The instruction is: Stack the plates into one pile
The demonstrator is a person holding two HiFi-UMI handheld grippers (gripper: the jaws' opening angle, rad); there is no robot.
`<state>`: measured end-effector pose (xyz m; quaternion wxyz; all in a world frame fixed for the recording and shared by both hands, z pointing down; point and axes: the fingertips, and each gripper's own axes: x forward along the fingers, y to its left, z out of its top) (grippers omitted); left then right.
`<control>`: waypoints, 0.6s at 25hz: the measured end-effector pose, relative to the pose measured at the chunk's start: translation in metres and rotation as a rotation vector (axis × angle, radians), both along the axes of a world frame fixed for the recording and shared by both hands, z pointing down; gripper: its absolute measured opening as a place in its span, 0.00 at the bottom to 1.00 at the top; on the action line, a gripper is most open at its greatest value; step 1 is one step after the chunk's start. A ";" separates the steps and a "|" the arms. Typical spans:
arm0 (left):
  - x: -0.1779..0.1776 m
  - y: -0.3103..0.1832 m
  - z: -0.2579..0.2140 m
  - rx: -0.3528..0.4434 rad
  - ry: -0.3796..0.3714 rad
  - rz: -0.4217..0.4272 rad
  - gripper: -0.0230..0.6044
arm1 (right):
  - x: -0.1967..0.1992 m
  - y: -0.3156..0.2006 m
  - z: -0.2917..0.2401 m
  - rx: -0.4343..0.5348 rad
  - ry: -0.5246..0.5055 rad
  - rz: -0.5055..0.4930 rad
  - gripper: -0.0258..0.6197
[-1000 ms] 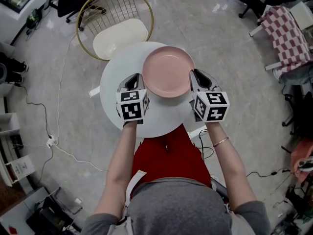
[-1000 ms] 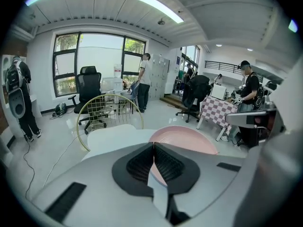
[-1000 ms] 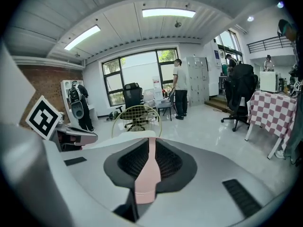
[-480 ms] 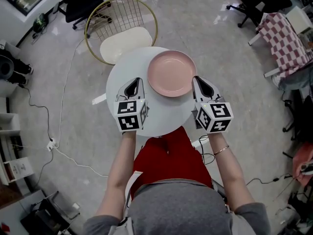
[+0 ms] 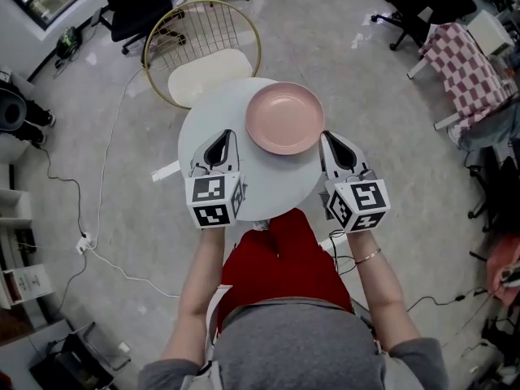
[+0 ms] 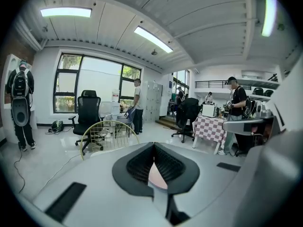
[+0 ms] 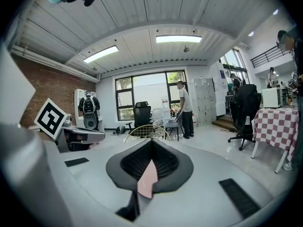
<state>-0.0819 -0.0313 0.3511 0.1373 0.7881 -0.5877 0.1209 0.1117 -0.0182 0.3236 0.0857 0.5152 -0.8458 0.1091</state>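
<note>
Pink plate [image 5: 285, 119] sits on far part of round white table [image 5: 268, 187], left gripper [image 5: 219, 143] & right gripper [image 5: 334, 142] now backed off its 2 sides, both closed on nothing (right's jaws just closed), so pile prob. done.

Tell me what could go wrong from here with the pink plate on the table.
1. The pink plate sits close to the far edge of the round table; a nudge could slide it off.
2. The right gripper, whose jaws have just been closing on nothing, is right beside the plate's rim; a stray move may bump it.
3. From above only one plate outline shows, so whether the pile is aligned cannot be told.
</note>
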 end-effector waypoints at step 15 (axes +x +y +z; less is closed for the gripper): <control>-0.010 0.035 -0.030 0.074 0.011 0.002 0.06 | -0.006 0.036 -0.026 0.075 -0.010 0.023 0.08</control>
